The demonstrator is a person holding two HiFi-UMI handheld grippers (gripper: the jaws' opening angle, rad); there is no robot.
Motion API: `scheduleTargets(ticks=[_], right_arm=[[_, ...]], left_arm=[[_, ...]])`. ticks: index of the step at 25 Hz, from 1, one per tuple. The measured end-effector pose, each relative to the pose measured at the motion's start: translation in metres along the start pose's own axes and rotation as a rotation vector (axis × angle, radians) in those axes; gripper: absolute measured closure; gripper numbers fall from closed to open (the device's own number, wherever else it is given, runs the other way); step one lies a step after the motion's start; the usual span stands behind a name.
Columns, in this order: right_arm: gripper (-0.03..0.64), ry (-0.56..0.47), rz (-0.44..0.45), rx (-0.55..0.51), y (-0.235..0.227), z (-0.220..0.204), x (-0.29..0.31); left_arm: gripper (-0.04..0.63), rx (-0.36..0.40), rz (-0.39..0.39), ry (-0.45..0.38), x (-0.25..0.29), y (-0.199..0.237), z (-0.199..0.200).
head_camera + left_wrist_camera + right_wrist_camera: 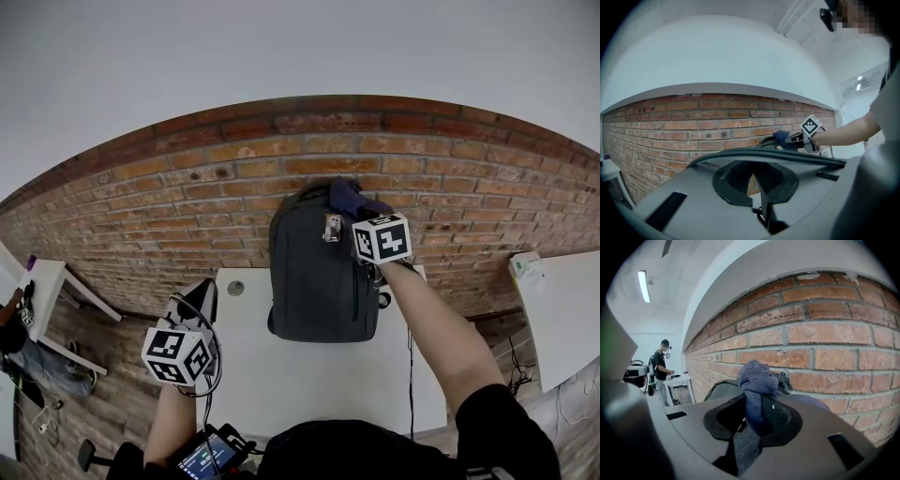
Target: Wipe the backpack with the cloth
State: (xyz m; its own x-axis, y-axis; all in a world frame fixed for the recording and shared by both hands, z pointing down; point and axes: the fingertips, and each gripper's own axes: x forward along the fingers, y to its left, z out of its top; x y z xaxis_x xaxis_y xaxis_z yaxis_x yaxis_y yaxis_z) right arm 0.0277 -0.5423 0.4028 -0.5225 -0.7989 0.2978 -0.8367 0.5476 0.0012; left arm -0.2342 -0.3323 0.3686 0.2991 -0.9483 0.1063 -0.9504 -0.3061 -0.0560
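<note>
One soft blue knit cloth (757, 378), clamped in right gripper (757, 416), at top of dark grey fabric backpack (319, 272); pack likely floppy, brace its side; left gripper (754, 180) closed, empty.

No word, brand or number can be read: the left marker cube (176, 356) and right marker cube (382, 238) bear only black-and-white squares (no letters); the backpack (319, 281) tag (332, 226) and the handheld screen (208, 457) are too small

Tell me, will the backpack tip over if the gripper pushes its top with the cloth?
Probably not backward: the backpack stands upright with the brick wall behind it. Its soft top will likely dent under the cloth. A sideways push might slide it on the smooth table.
</note>
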Motion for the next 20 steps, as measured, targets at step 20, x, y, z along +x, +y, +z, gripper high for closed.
scheduleTargets(ticks=[20], right_arm=[[0.531,0.022,0.175,0.064,0.077,-0.131,-0.053]], left_arm=[[0.598,-0.016,-0.012,0.013,0.017,-0.004,-0.008]])
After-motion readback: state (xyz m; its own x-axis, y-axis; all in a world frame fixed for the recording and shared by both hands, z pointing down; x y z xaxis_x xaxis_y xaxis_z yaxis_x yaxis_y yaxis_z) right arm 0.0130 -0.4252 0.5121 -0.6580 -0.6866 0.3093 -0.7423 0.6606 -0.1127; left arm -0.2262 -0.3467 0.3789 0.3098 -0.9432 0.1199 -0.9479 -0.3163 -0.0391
